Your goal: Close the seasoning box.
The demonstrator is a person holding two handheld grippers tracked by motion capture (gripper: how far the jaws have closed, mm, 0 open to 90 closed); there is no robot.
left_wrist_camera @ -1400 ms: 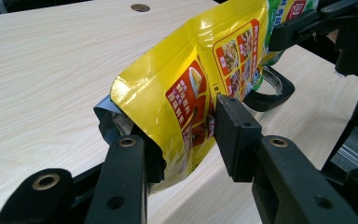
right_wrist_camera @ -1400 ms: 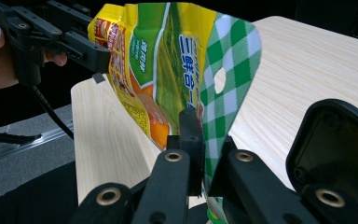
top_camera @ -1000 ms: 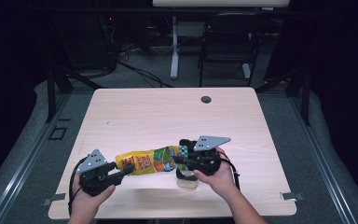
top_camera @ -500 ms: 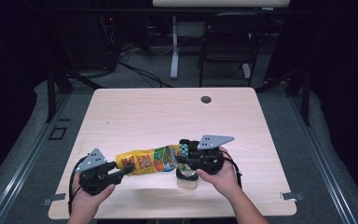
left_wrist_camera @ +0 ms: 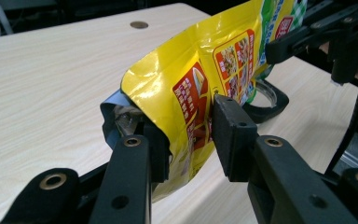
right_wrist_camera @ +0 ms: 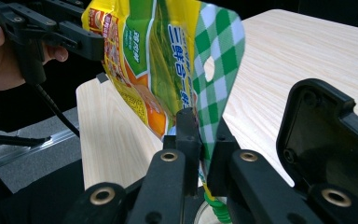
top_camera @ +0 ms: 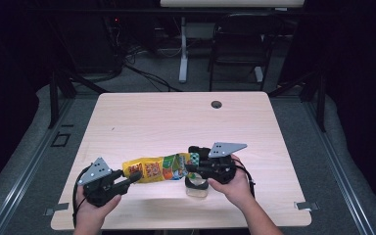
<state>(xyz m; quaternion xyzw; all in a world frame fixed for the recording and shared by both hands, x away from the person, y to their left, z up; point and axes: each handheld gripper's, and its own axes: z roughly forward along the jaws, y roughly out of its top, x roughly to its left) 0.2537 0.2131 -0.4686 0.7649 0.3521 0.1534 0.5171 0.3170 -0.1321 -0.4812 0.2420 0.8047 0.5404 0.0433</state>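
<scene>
Near the table's [top_camera: 142,117] front edge, toward its left corner, the left gripper [top_camera: 129,178] pinches the torn end of a yellow snack pouch [top_camera: 159,168], its jaws having just closed further. Rightward, the right gripper [top_camera: 192,164] clamps the pouch's green-checked end above a clear jar [top_camera: 197,186].
</scene>
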